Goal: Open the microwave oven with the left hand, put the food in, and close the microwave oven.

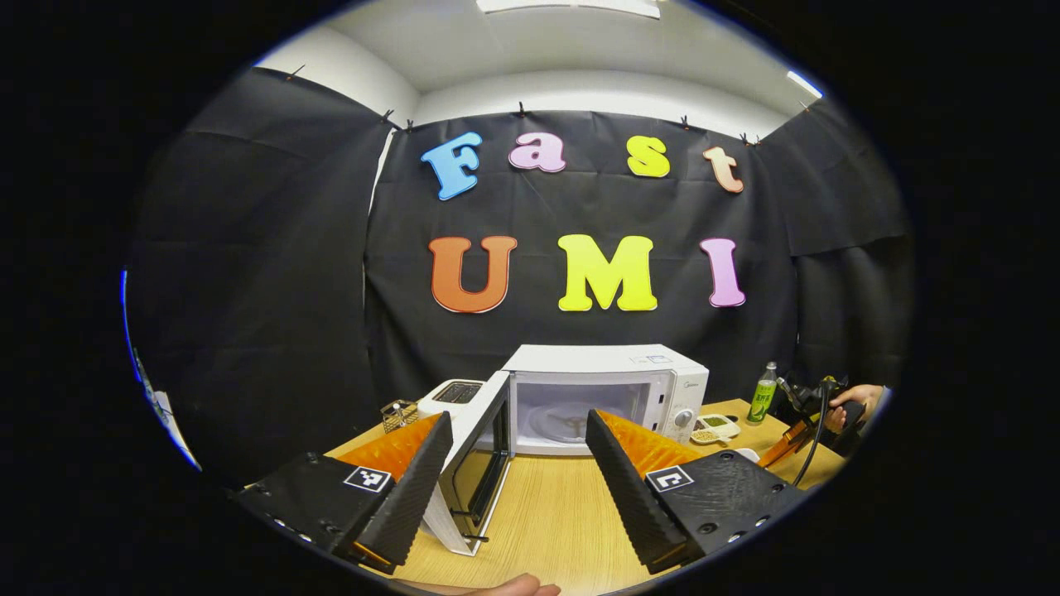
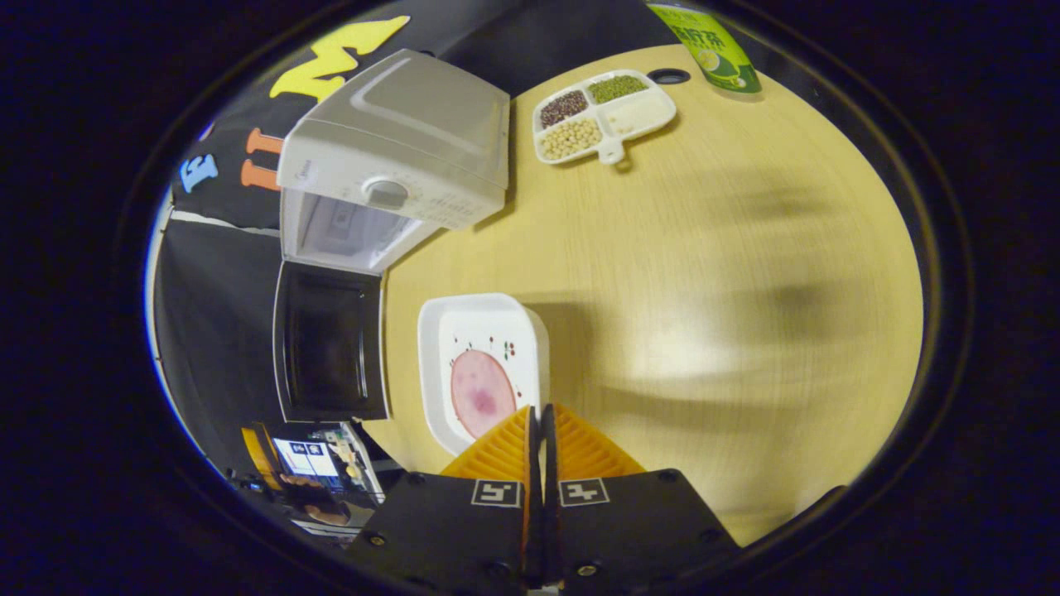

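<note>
The white microwave [image 1: 609, 364] stands at the back of the wooden table [image 1: 555, 513], its door [image 1: 480, 463] swung wide open to the left, and the glass turntable shows inside. My left gripper [image 1: 517, 418] is open in front of the cavity and holds nothing. In the right gripper view, a white square plate [image 2: 484, 348] carries a pink slice of meat [image 2: 480, 393]. My right gripper [image 2: 540, 410] is shut on its near rim, beside the open door [image 2: 327, 348] and the microwave [image 2: 397, 141]. The right gripper [image 1: 782, 451] and its hand also show at the far right of the left gripper view.
A white toaster [image 1: 451, 393] and a small wire basket [image 1: 399, 411] sit left of the microwave. Right of it are a divided dish of beans [image 1: 714, 426] [image 2: 600, 112] and a green bottle [image 1: 763, 393] [image 2: 704, 41]. Bare tabletop [image 2: 729, 290] lies right of the plate.
</note>
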Demonstrator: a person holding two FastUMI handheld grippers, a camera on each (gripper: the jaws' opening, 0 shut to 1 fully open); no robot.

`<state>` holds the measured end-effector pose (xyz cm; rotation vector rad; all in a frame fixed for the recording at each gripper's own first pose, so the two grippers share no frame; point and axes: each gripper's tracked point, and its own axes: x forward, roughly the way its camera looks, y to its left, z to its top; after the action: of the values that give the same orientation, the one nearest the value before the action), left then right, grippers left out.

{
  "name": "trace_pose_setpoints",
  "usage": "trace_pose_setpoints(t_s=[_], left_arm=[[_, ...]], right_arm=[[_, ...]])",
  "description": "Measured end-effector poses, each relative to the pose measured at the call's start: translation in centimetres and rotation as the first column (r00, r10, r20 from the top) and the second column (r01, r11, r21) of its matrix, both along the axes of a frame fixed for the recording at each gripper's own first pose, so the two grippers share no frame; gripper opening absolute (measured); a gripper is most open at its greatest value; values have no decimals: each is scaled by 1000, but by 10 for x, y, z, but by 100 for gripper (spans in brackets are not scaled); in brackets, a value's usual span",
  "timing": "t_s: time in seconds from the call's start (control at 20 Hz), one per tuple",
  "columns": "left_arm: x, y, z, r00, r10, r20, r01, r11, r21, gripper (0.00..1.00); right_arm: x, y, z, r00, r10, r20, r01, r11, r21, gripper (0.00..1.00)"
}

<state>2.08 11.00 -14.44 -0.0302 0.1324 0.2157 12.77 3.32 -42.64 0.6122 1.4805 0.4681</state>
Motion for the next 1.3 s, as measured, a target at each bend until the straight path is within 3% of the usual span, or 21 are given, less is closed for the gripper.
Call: trace_pose_setpoints(t_s=[0.05, 0.1, 0.15, 0.2, 0.35, 0.4, 0.55, 0.8, 0.95, 1.0, 1.05, 1.15, 1.3], left_arm=[[-4, 3, -1, 1000, -11, 3, 11, 1000, 7, 96], [-8, 7, -3, 1000, -17, 4, 17, 1000, 16, 96], [-11, 11, -4, 1000, -19, 5, 19, 1000, 24, 95], [-15, 14, -5, 1000, -22, 1, 22, 999, 28, 95], [-27, 30, -7, 1000, -23, 11, 23, 999, 30, 95], [-29, 36, -6, 1000, -19, 18, 18, 999, 27, 95], [-37, 51, -9, 999, -10, 33, 10, 1000, 7, 95], [-50, 75, -26, 1000, 1, -1, -1, 1000, -4, 95], [-51, 83, -28, 1000, 4, 4, -4, 999, -40, 95], [-52, 83, -27, 1000, 0, 11, 1, 998, -56, 84], [-52, 86, -27, 1000, 0, 19, 2, 998, -69, 95], [-54, 93, -25, 1000, 3, 29, -1, 996, -84, 95], [-51, 103, -24, 998, 24, 51, -20, 997, -77, 95]], right_arm=[[-3, 8, 8, 1000, -4, 15, 4, 1000, 0, 0], [-6, 18, 15, 1000, -5, 26, 5, 1000, 1, 4], [-9, 29, 20, 1000, -9, 30, 9, 1000, 3, 0], [-14, 41, 25, 1000, -12, 27, 12, 1000, 7, 4], [-22, 79, 26, 1000, 3, 21, -2, 1000, -12, 4], [-24, 92, 24, 1000, 17, 25, -16, 1000, -25, 0], [-27, 140, 24, 1000, 11, -1, -11, 1000, 3, 4], [5, 212, 10, 983, -177, 48, 176, 984, 19, 4], [31, 257, 5, 947, -315, 67, 308, 946, 99, 4], [40, 271, 5, 928, -364, 81, 352, 927, 133, 4], [50, 283, 5, 908, -409, 89, 392, 906, 160, 4], [72, 300, 5, 860, -496, 120, 468, 860, 206, 4], [109, 318, 7, 760, -637, 127, 591, 760, 270, 4]])
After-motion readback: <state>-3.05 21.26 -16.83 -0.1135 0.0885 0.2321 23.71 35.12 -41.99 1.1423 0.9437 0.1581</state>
